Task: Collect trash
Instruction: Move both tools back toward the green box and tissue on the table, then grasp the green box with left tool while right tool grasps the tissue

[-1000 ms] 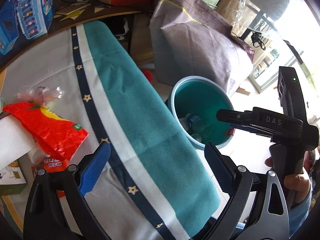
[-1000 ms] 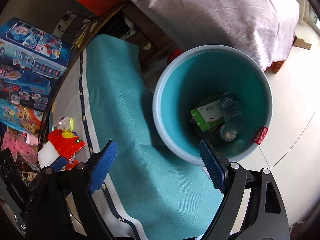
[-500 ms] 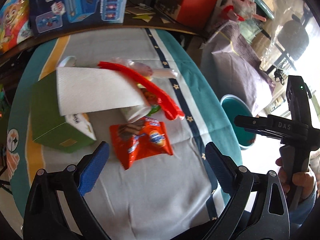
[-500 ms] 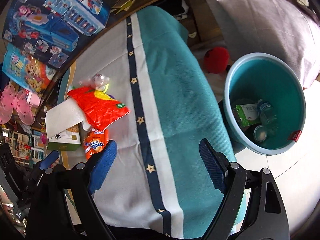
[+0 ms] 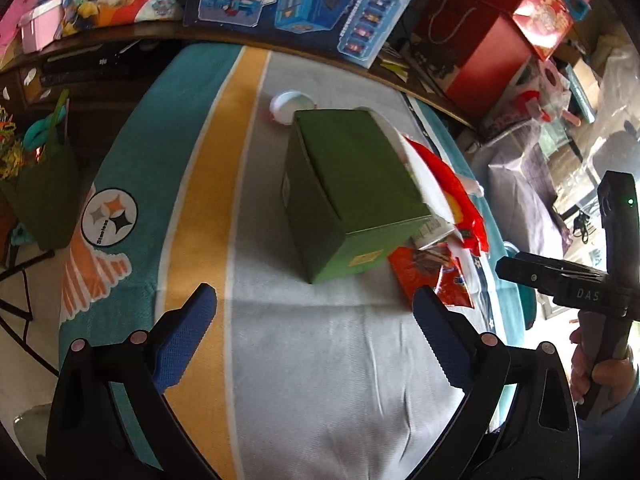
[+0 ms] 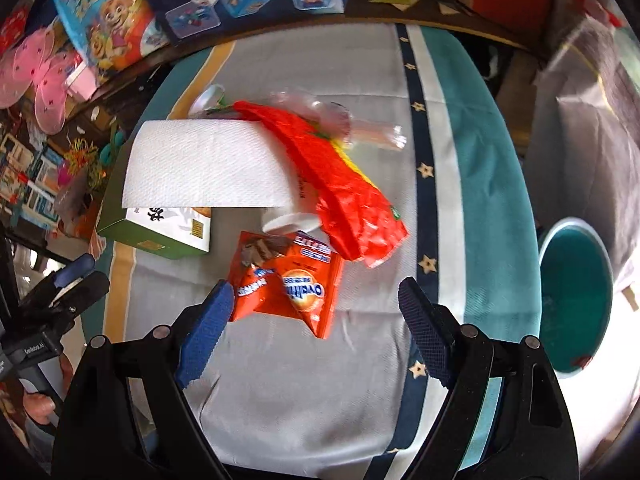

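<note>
- Left wrist view: left gripper [image 5: 314, 312] hangs over the near part of the cloth-covered table [image 5: 320, 380], jaws spread wide with nothing between them. Ahead stands a green tissue box [image 5: 348, 196]; to its right lie a red wrapper [image 5: 460, 196] and an orange snack packet [image 5: 436, 276]. At the right edge a hand [image 5: 600, 372] holds the right gripper's handle.
- Right wrist view: right gripper [image 6: 314, 320] is also wide open and empty, its left pad just in front of the orange snack packet [image 6: 292, 280]. Beyond that lie the red wrapper [image 6: 344, 184], a paper towel [image 6: 208, 164] draped on the tissue box, and a clear plastic piece [image 6: 360, 128] at the far side. The teal bin [image 6: 576, 300] stands on the floor off the table's right edge.
- Step in hand, as I judge it: the approach to the next piece of rubbish, most likely the snack packet.
- Next move calls for lowering the right gripper so the pads straddle the packet's near edge, closing on it, then carrying it right to the bin.
</note>
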The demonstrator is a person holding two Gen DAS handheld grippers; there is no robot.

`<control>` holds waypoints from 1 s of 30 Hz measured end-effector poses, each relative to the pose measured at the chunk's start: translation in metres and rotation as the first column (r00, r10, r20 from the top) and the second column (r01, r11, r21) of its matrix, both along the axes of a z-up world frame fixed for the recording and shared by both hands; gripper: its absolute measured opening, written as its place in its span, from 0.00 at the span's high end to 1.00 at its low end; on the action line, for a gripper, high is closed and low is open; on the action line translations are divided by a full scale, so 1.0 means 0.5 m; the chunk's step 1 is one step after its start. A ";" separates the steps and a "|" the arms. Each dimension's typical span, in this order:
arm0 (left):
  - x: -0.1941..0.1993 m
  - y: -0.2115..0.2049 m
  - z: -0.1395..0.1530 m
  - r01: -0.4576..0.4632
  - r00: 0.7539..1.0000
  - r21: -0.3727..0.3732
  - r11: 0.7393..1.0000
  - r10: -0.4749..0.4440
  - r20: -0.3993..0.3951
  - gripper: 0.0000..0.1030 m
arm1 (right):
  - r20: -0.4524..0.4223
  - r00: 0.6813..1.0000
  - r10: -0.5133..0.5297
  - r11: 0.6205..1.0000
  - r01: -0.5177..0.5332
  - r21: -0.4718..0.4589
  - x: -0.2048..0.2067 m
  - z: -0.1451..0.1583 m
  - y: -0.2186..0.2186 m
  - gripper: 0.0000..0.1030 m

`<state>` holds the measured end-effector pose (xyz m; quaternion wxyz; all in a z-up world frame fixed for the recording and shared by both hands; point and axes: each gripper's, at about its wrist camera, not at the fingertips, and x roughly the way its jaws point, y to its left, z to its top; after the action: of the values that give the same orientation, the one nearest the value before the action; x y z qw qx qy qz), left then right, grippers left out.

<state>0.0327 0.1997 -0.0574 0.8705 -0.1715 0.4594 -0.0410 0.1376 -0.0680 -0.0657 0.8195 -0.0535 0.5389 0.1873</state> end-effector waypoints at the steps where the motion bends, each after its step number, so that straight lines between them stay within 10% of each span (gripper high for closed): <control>1: 0.002 0.005 -0.005 -0.004 1.000 -0.002 1.000 0.004 -0.003 0.04 | 0.019 0.999 0.030 0.999 -0.029 -0.026 0.000 -0.004 0.024 0.22; 22: 0.063 0.071 -0.062 0.002 0.999 -0.013 1.000 -0.003 -0.043 0.04 | 0.162 0.960 0.228 0.966 -0.202 -0.164 0.088 -0.027 0.170 0.22; 24: 0.066 0.071 -0.064 0.001 0.999 -0.013 1.000 -0.002 -0.044 0.04 | 0.163 0.955 0.246 0.963 -0.221 -0.155 0.090 -0.032 0.174 0.31; 28: 0.071 0.065 -0.067 0.004 0.999 -0.013 1.000 -0.005 -0.049 0.04 | 0.117 0.966 0.232 0.969 -0.219 -0.111 0.100 -0.041 0.169 0.95; 30: 0.072 0.059 -0.067 0.008 0.998 -0.019 1.000 -0.009 -0.055 0.04 | 0.121 0.972 0.199 0.979 -0.192 -0.065 0.103 -0.027 0.155 0.96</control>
<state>0.0686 0.2290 -0.0911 0.8557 -0.1787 0.4836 -0.0442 0.1889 0.0096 -0.0794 0.8281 -0.1397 0.4824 0.2490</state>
